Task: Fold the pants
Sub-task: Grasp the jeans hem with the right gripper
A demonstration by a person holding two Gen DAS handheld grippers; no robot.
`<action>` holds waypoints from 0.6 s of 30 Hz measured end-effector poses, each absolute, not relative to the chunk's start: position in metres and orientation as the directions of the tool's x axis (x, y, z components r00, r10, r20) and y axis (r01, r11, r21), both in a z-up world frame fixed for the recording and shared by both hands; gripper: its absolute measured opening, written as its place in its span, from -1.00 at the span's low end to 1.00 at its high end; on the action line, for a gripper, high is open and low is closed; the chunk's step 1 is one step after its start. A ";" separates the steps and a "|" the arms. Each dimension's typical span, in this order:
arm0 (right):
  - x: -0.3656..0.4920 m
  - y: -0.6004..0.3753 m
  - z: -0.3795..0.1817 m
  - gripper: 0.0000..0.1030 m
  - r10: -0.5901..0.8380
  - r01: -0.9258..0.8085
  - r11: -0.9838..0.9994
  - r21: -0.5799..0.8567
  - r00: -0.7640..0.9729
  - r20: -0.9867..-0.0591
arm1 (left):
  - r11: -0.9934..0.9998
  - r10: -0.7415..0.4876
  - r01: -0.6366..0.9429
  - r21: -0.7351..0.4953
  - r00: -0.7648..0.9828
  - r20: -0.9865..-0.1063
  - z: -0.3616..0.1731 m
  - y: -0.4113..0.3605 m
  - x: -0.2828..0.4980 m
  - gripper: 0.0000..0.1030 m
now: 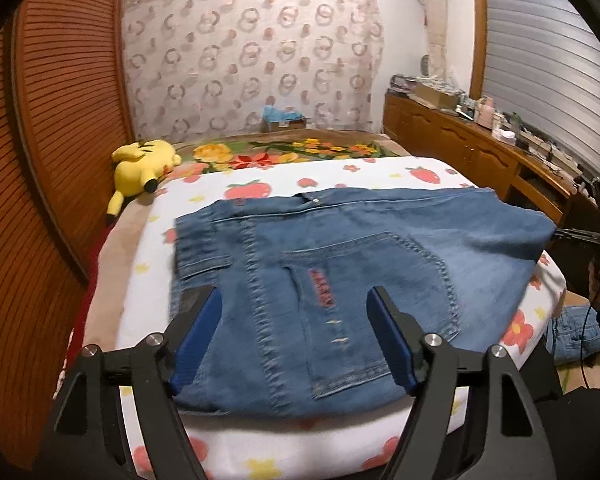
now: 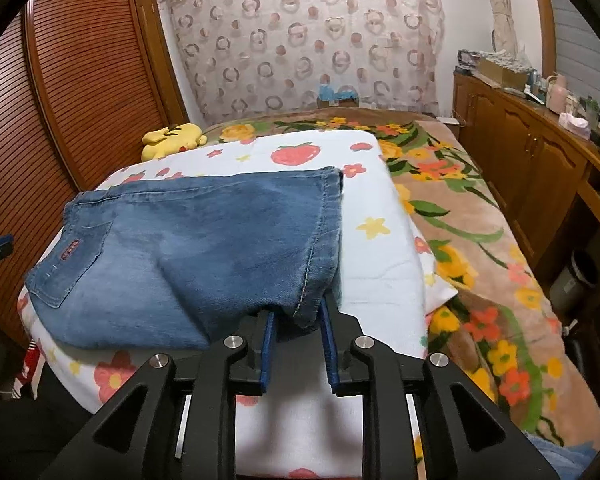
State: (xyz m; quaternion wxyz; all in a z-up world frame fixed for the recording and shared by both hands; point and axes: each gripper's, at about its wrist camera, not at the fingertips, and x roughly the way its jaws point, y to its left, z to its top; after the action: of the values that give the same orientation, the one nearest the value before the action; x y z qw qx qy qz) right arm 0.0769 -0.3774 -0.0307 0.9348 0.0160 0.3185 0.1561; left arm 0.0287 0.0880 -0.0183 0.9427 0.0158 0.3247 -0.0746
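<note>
**Right gripper pinches the hem corner of the folded jeans**

Right gripper [image 2: 296,322], black with blue pads, has its jaws drawn close on the near corner of the hem of the folded blue denim pants [image 2: 188,252]; the stitched hem edge sits between the two pads. Left gripper [image 1: 296,332] hovers over the waist end of the same pants [image 1: 340,280] with its jaws spread wide and nothing between them.

These pants lie folded flat on a white sheet printed with red strawberries and yellow stars [image 2: 384,264], which covers the near part of the bed. A back pocket faces up and carries a small red embroidered tab [image 1: 322,290]; its lettering is too blurred to read. Beyond the sheet lies a brown blanket with orange and yellow flowers [image 2: 480,240].

Near the far left edge of the bed rests a yellow plush toy with black-tipped ears [image 1: 144,164]. At the head of the bed stands a small cardboard box [image 1: 284,122] with something light blue in it. Along the right runs a wooden cabinet [image 2: 520,168] whose top holds boxes and bottles, labels unreadable. More blue denim [image 1: 576,334] lies low at the right, beside the bed.
</note>
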 end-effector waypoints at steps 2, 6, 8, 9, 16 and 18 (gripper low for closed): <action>0.080 -0.379 -0.033 -0.48 0.305 -0.278 0.950 0.139 0.744 -0.595 | 0.987 -0.136 0.157 -0.018 0.782 -0.608 -0.017 0.082 0.031 0.47; 0.085 -0.378 -0.037 -0.46 0.301 -0.266 0.952 0.150 0.738 -0.604 | 0.985 -0.148 0.174 -0.017 0.781 -0.607 -0.018 0.072 0.035 0.47; 0.088 -0.378 -0.038 -0.46 0.303 -0.263 0.952 0.156 0.739 -0.602 | 0.984 -0.152 0.179 -0.017 0.778 -0.609 -0.019 0.067 0.036 0.47; 0.089 -0.378 -0.038 -0.46 0.304 -0.262 0.952 0.159 0.739 -0.601 | 0.983 -0.155 0.182 -0.019 0.776 -0.611 -0.020 0.065 0.036 0.47; 0.093 -0.382 -0.043 -0.68 0.315 -0.262 0.949 0.175 0.742 -0.591 | 0.980 -0.171 0.196 -0.030 0.763 -0.624 -0.028 0.059 0.039 0.47; 0.092 -0.382 -0.043 -0.73 0.313 -0.262 0.949 0.174 0.747 -0.586 | 0.979 -0.176 0.199 -0.035 0.758 -0.627 -0.031 0.057 0.042 0.47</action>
State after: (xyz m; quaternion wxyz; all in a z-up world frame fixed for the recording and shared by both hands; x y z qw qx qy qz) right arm 0.0918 -0.3824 -0.0430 0.9338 0.0402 0.3206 0.1538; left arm 0.0417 0.0571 -0.0307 0.9375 0.0167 0.3328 -0.1000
